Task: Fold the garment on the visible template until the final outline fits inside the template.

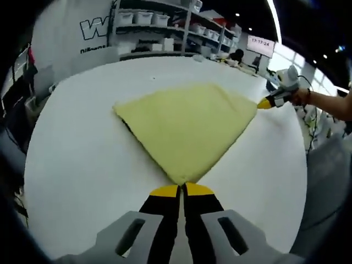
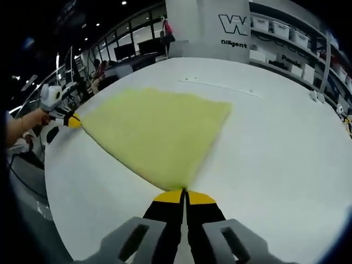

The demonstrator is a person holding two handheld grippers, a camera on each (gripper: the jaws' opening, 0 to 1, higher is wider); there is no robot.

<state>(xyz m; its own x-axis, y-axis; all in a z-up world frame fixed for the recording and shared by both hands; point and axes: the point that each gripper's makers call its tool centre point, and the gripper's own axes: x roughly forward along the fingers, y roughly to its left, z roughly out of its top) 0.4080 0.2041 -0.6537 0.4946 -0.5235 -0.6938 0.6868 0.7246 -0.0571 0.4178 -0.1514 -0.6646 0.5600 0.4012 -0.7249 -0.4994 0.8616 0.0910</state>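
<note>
- Broad white table (image 1: 82, 159): the pale yellow fleece garment (image 1: 187, 126) lies on it, folded.
- Grey shelving (image 1: 159, 27) beyond holds white bins (image 1: 144, 18); their contents cannot be made out.
- Left gripper (image 1: 182, 190) is clamped on one garment corner, right gripper (image 2: 183, 196) on another.
- Risk, as I judge it: uneven pulling could slip a corner free or skew the fold.

Your left gripper (image 1: 182, 188) has its jaws closed together, pinching the near corner of the yellow garment (image 1: 187, 129). Cloth lies flat on the white table (image 1: 82, 165), fanning out from that corner. At the far right corner your right gripper (image 1: 264, 103) has its yellow tip at the cloth edge, your hand (image 1: 300, 97) behind it. Shelving with bins (image 1: 159, 22) stands beyond the table.
</note>
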